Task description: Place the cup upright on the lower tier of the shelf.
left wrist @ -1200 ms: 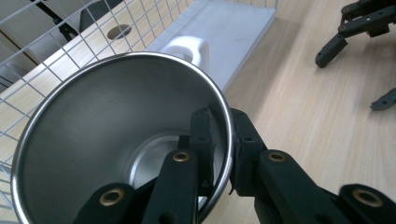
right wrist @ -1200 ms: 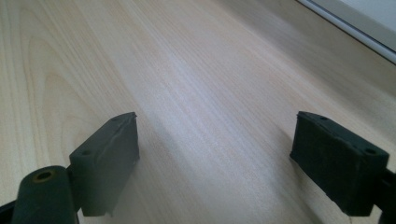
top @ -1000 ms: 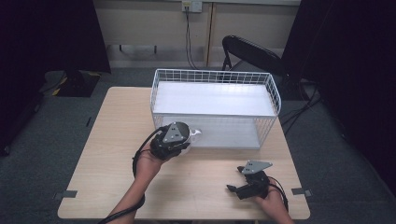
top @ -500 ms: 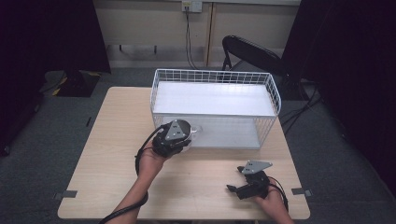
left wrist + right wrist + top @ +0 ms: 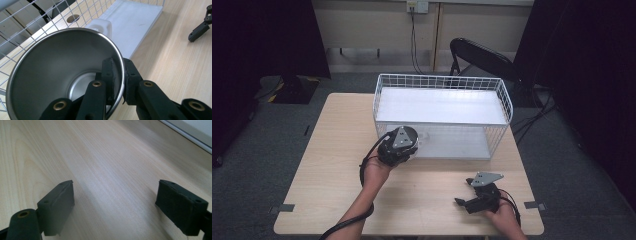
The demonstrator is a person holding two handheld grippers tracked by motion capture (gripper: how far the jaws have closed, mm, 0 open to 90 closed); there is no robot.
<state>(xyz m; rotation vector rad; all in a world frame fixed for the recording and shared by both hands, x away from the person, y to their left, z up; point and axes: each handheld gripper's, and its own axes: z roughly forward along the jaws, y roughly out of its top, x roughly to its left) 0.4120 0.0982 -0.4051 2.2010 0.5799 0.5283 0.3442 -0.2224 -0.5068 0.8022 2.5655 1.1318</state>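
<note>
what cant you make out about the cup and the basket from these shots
- High view: the steel cup is hidden under the left gripper, which covers it.
- Left gripper view: the cup's outer wall and base are cut off by the bottom edge and gripper jaws.
- Left gripper view: the white handle behind the rim, what it belongs to is hidden by the cup.
- Right gripper view: the wire basket is cropped to a corner.

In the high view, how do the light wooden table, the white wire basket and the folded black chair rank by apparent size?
1. Light wooden table, largest.
2. White wire basket.
3. Folded black chair, smallest, though it stands farther from the camera and is partly hidden, so its true size is unsure.
</note>
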